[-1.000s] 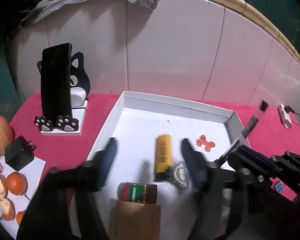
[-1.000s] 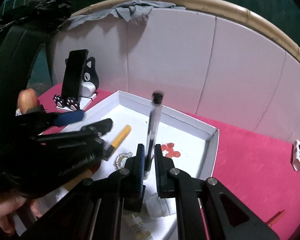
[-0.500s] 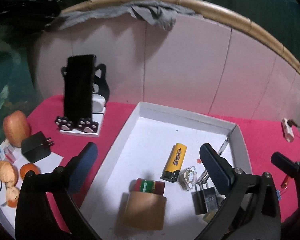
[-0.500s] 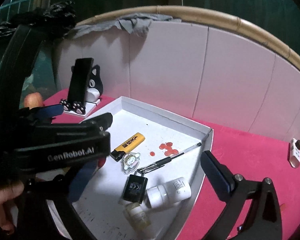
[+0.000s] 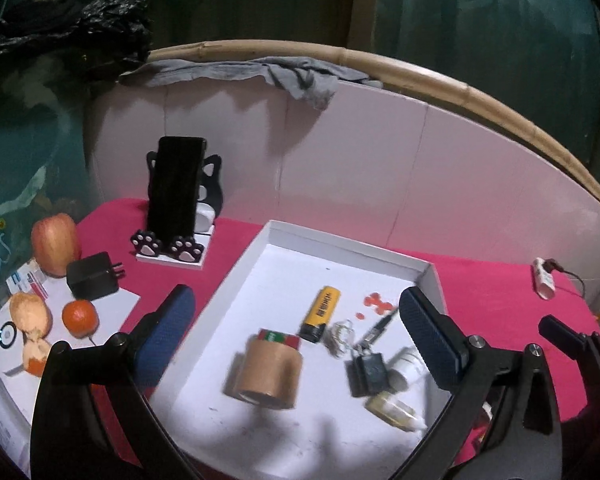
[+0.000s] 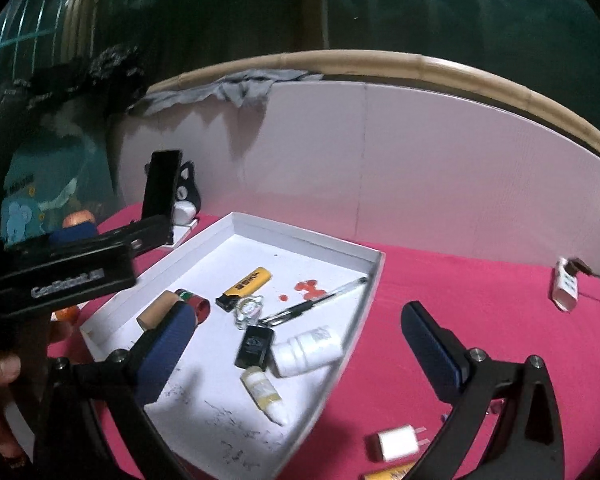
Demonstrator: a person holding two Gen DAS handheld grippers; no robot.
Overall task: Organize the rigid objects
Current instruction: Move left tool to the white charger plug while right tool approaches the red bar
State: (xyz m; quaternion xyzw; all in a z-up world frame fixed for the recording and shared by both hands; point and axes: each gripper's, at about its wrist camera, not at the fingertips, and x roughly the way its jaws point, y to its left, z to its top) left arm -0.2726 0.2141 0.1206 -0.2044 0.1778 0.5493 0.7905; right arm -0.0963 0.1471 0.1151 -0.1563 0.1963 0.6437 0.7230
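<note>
White cardboard tray (image 6: 374, 264) on the magenta desk (image 6: 460, 300) holds a yellow lighter (image 6: 245, 283), pen (image 6: 316, 298), brown tape roll (image 5: 269, 372), black charger (image 6: 255, 346), white bottle (image 6: 310, 347) and small dropper bottle (image 6: 263, 394); left tongs (image 5: 296, 336) spread wide above the tray, empty; right tongs (image 6: 296, 340) likewise wide and empty; white plug (image 6: 396, 446) lies outside on the cloth.

dim room, dark surround | light from above-front | soft shadows | motion blur in tray (image 5: 332, 249) | fisheye edge bending
</note>
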